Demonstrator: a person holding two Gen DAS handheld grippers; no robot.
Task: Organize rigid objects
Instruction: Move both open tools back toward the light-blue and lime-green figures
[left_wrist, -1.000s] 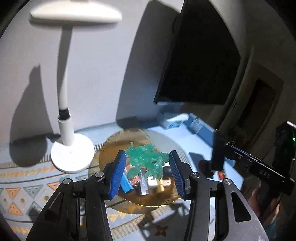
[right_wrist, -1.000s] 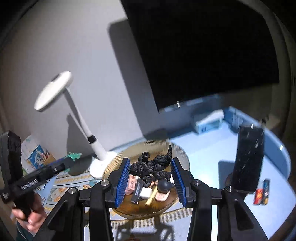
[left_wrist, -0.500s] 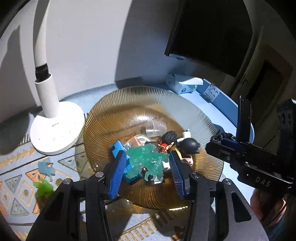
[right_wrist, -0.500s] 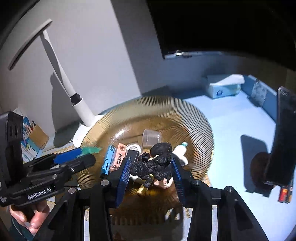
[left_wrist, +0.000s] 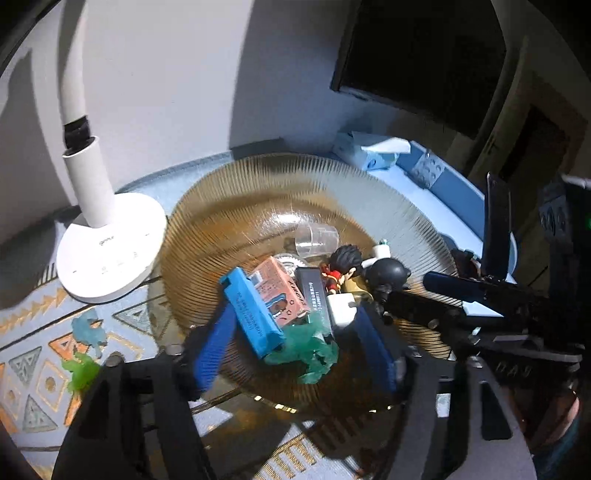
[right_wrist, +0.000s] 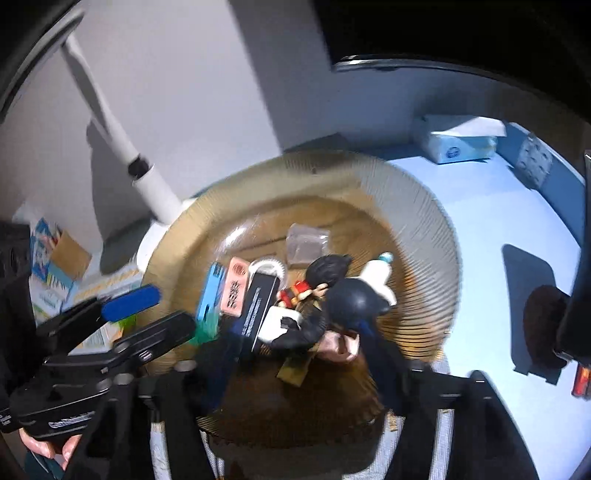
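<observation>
Both tongs are dropping toys into the plate: left tongs wide around the green toy, right tongs wide around the black toy; next, lift clear.

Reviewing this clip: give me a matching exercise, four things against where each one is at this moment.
Things:
1. green toy
2. clear cup
3. tissue box
4. lamp base

Places:
A. on the table, left of the amber plate
B. lying on its side in the plate
C. between the left gripper's fingers, over the plate
D. on the table beyond the plate

Pairs: 1-C, 2-B, 3-D, 4-A
</observation>
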